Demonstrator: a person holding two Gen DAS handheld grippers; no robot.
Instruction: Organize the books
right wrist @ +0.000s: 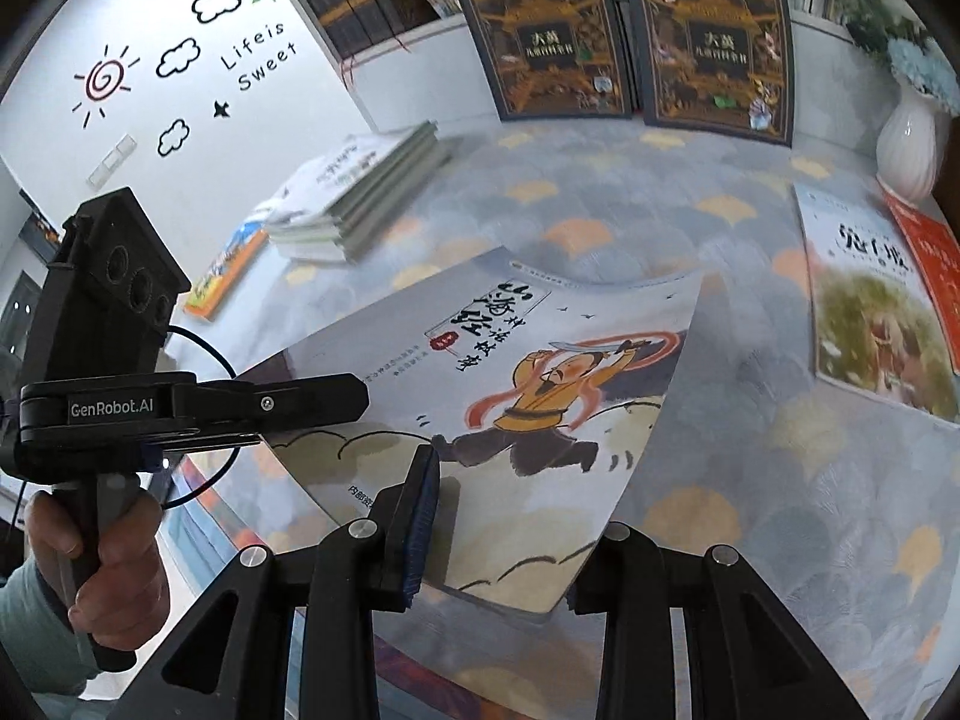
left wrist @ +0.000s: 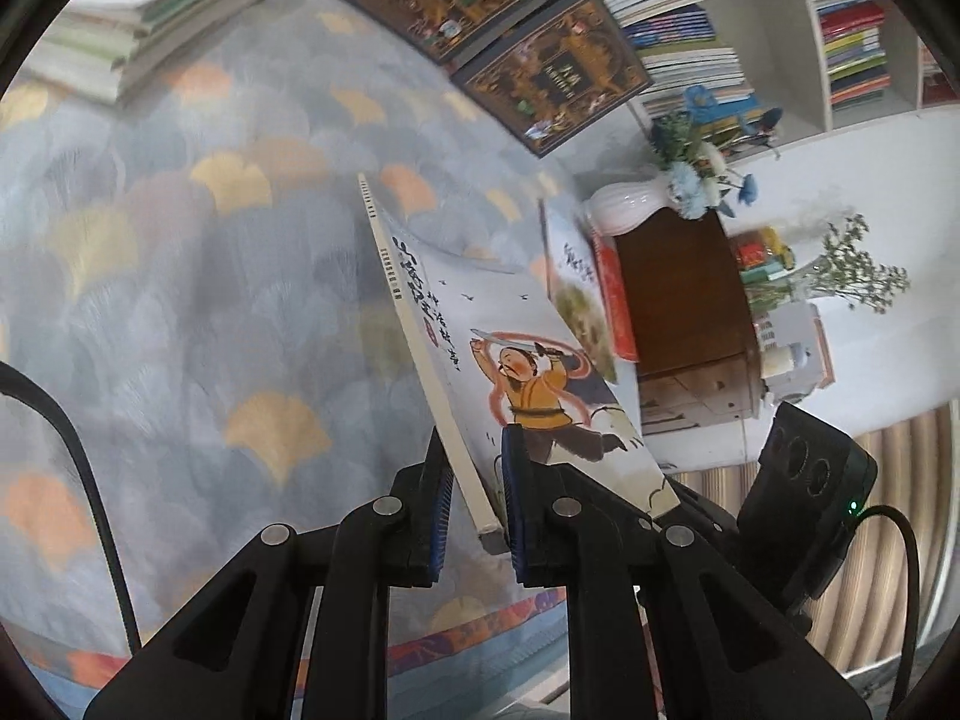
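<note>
Two grippers hold one illustrated book [right wrist: 540, 396], its cover showing a swordsman in a yellow tunic. The left gripper [left wrist: 474, 504] is clamped on the spine edge near a lower corner; the right gripper [right wrist: 510, 516] grips the cover's bottom edge, one pad on top, the other hidden beneath, so its exact contact is uncertain. The book sits mid-frame, raised off the surface and tilted, its long axis running from lower centre toward the upper left in the left wrist view. Two identical dark ornate books [right wrist: 630, 42] stand upright against the shelf [left wrist: 804, 18] at top. One stack of books [right wrist: 360, 192] lies at upper left; two more books [right wrist: 870, 300] lie flat at right beside one white vase [right wrist: 906, 144]. The surface is a cloth [left wrist: 180, 276] patterned with grey and orange fans; a white wall bears cloud decals.
</note>
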